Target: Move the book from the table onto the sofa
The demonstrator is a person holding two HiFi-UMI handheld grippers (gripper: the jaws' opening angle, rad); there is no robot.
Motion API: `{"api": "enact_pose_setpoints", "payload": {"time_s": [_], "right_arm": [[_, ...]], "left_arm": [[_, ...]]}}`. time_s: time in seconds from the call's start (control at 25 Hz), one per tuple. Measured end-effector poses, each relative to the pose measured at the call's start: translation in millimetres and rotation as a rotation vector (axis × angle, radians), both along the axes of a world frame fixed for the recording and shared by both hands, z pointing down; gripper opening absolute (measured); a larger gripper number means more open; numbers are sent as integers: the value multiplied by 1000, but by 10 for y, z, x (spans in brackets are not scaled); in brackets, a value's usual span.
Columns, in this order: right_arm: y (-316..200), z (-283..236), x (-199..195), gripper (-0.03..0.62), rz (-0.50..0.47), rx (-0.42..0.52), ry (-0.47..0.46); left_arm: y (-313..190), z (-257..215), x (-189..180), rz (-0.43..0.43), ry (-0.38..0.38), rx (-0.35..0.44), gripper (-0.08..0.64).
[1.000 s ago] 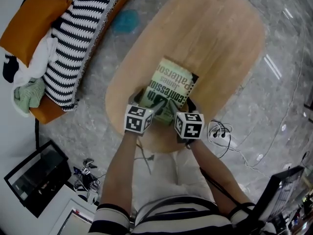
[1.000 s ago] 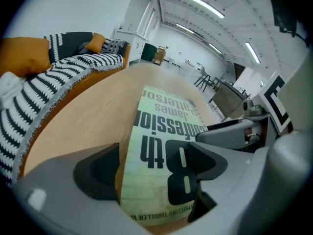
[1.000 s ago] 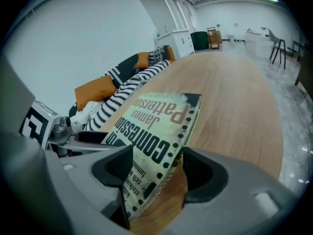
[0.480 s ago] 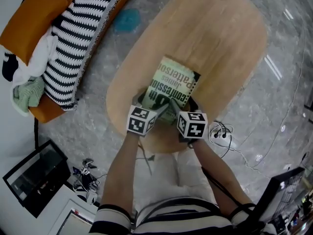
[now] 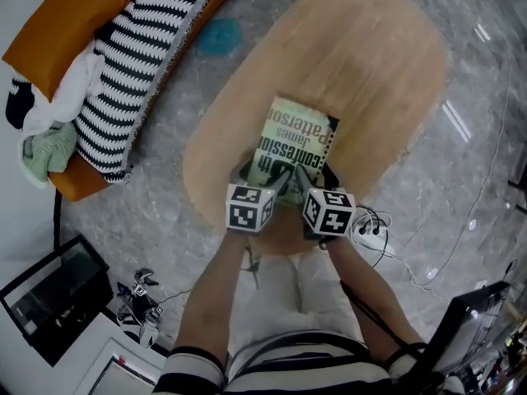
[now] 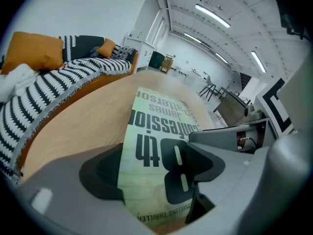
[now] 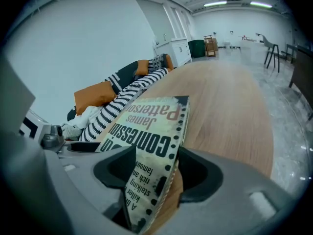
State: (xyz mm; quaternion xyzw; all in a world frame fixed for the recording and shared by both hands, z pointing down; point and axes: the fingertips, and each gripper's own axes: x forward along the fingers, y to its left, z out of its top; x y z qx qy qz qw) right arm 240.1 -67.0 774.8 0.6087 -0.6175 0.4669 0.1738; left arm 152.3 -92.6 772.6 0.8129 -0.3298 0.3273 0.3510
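A pale green paperback book (image 5: 298, 138) lies on the oval wooden table (image 5: 370, 72), its near end at the table's front edge. My left gripper (image 5: 270, 179) and right gripper (image 5: 306, 184) stand side by side at that near end. In the left gripper view the book (image 6: 156, 126) runs between the jaws of the left gripper (image 6: 151, 173), which have just been closing. In the right gripper view the book's edge (image 7: 151, 126) stands between the jaws of the right gripper (image 7: 156, 173), also just closing, with a gap on each side. The sofa (image 5: 148, 48) is at the upper left.
The sofa carries a black-and-white striped blanket (image 5: 123, 81), an orange cushion (image 5: 66, 23) and white and green cloths (image 5: 49, 138). Cables (image 5: 370, 220) lie on the grey floor by the table's right front. A dark screen (image 5: 49, 295) stands at the lower left.
Both grippers stay at the book's near end, their marker cubes a little closer to the book. The book lies at the same spot on the table.
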Motion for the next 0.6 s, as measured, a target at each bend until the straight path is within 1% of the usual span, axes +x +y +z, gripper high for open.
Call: {"api": "enact_pose_setpoints", "payload": {"time_s": [0.12,0.24,0.44,0.6], "right_arm": [[9,-135,-20,265,18,35,4],[-7,-345,-37,252,35,81,15],[11,-752,-127,249,5,163,56],[56,-1122,-188,245,-3,224,83]], "left_arm": [[24,-126,-39,-19,10,20,396],[49,-316,-85,-57,30,46,394],[127,-686,-197,-122,63,84,394],[201,-1021,-269,-159,97,120,394]]}}
